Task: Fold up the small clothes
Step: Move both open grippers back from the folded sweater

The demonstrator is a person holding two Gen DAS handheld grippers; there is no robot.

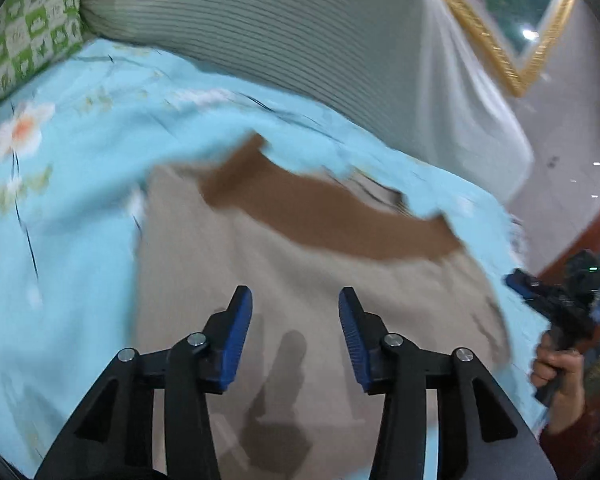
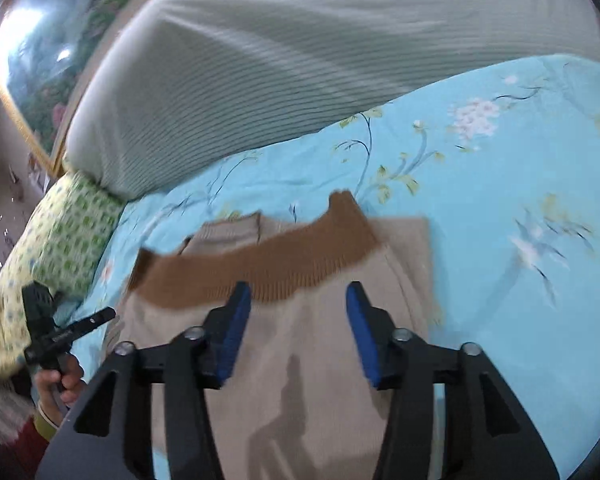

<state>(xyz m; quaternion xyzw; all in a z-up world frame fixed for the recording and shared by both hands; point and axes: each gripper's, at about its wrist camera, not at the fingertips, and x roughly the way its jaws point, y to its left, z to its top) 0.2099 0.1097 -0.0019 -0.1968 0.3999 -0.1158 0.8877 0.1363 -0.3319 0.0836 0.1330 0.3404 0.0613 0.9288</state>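
Observation:
A small beige knit garment (image 1: 308, 304) with a brown ribbed band (image 1: 340, 220) lies folded on the light-blue flowered bedsheet (image 1: 68, 216). My left gripper (image 1: 296, 312) hovers over the beige part, open, with nothing between its blue pads. In the right wrist view the same garment (image 2: 308, 340) and its brown band (image 2: 268, 264) lie below my right gripper (image 2: 298, 308), which is open and holds nothing. The right gripper's body (image 1: 560, 296) shows at the right edge of the left wrist view, held by a hand. The left gripper's body (image 2: 56, 328) shows at the left edge of the right wrist view.
A grey-striped pillow (image 1: 300, 40) lies behind the garment. A green-patterned cushion (image 1: 24, 36) sits at the bed's corner. A gold-framed picture (image 1: 512, 40) hangs on the wall beyond. The sheet (image 2: 520, 200) stretches to the right of the garment.

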